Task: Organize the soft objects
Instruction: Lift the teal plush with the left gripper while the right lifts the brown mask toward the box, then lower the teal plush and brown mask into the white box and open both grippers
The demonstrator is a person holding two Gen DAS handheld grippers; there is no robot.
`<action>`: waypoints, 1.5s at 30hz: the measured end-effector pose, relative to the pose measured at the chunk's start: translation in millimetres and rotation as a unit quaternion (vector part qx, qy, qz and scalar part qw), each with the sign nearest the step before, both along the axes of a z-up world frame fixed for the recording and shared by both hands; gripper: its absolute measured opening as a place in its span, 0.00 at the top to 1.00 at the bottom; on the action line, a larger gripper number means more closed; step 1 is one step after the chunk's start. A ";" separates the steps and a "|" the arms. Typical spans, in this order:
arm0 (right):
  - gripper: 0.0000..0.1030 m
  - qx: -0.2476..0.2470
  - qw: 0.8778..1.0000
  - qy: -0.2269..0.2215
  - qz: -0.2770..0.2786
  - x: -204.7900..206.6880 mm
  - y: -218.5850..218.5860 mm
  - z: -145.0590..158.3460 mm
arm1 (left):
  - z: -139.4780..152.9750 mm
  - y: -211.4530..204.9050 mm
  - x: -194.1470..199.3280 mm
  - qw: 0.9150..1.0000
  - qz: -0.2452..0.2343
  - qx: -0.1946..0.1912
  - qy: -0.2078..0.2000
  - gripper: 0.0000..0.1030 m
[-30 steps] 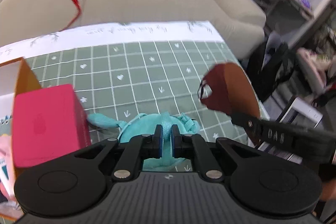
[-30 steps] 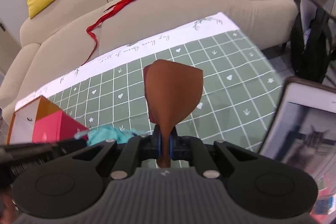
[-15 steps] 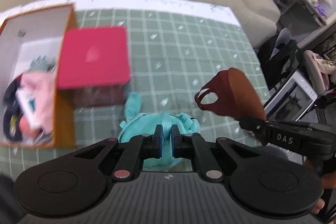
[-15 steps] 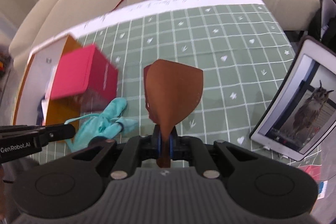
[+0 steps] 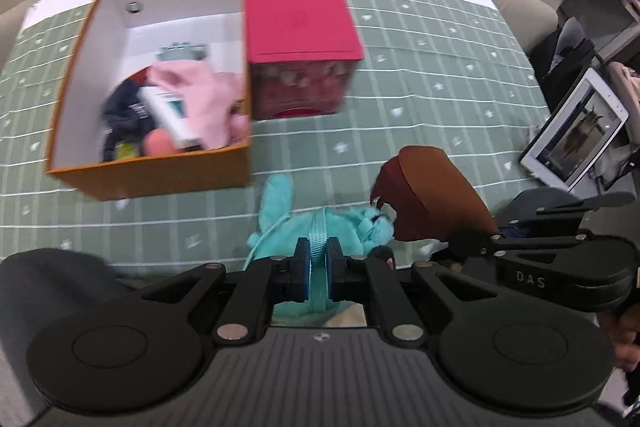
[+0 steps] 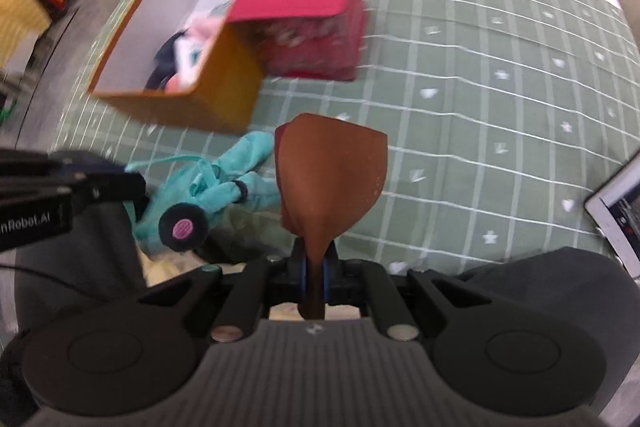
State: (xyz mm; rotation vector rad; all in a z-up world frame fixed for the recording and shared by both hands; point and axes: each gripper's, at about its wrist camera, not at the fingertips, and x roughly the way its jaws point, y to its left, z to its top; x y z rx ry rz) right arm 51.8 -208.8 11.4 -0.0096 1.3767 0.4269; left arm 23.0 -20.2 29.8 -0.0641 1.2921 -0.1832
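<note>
Bare green cloth (image 5: 420, 99) fronts the orange box (image 5: 160, 179); left hand-held gripper (image 5: 318, 269) clamps teal plush (image 5: 340, 227), right (image 6: 315, 277) clamps brown mask (image 6: 332, 179).

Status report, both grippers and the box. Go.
Left gripper shut on teal plush. Right gripper shut on brown mask. Orange box open, path unobstructed.

A green tablecloth (image 5: 420, 99) with a white grid, small white hearts and stars and a white lettered border covers the table. Ahead of the fingers and to their left, an open orange box (image 5: 160, 179) stands on it, holding soft things. A pink box (image 5: 300, 27) stands touching the orange box's right side. Far to the fingers' right, a tablet (image 5: 576, 139) leans at the cloth's edge.
</note>
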 end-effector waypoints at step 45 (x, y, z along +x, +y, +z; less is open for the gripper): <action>0.95 -0.043 0.998 -0.046 0.030 232.6 236.2 -14.7 | 54.6 166.6 195.7 0.983 0.075 -0.010 -0.167 0.92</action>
